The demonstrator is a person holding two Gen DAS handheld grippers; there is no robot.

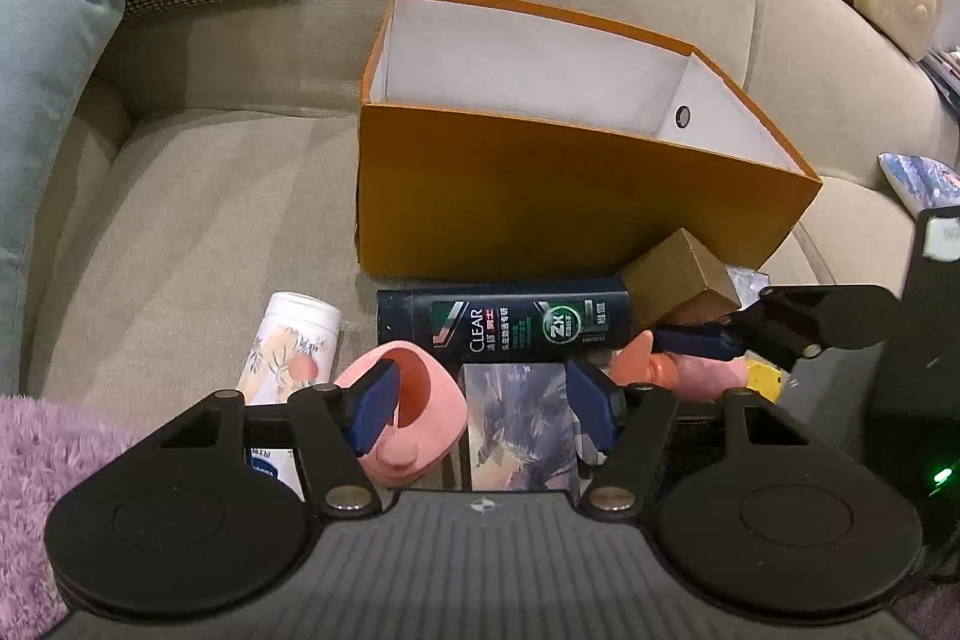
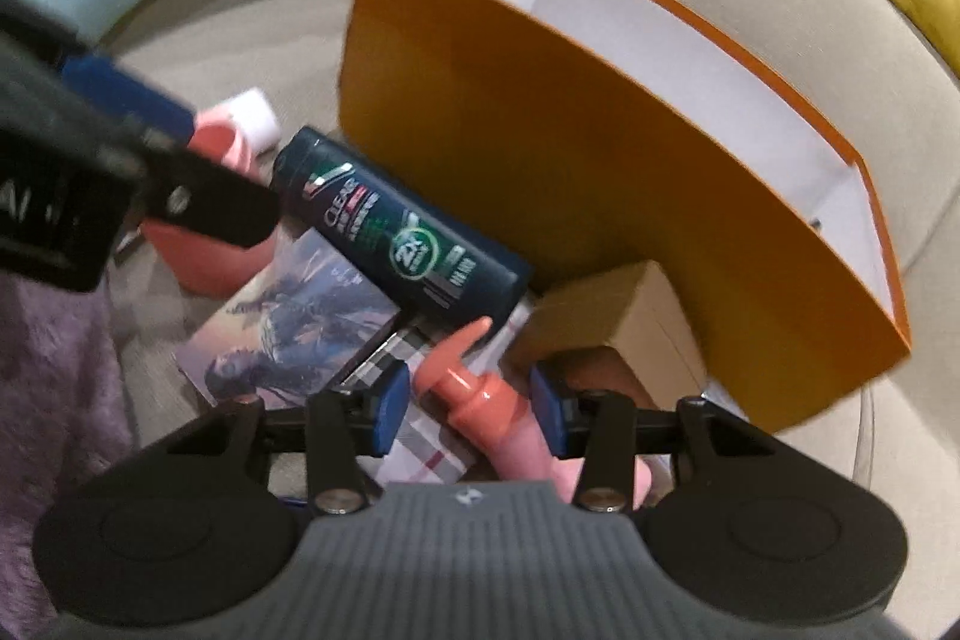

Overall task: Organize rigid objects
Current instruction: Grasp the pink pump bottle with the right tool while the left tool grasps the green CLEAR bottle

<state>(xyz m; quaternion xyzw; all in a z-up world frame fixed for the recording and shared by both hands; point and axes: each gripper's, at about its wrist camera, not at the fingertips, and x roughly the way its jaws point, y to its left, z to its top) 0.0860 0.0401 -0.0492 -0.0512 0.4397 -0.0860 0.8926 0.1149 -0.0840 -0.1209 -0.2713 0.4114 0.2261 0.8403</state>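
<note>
- We see the left gripper [image 1: 480,403] spread apart, one finger inside the pink cup [image 1: 414,418].
- The right gripper [image 2: 471,409] gapes around the pink pump bottle [image 2: 492,400].
- Beyond lies the shampoo bottle [image 1: 504,325], just before the orange box [image 1: 540,202] on the sofa [image 1: 198,196].

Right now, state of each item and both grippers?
Orange box: upright, open-topped, nothing visible inside.
Shampoo bottle: lying on its side against the box front.
Pink pump bottle: lying down between the right gripper fingers, not clamped.
Pink cup: tipped over, left gripper open, one finger inside it.
Brown box: tilted.
</note>
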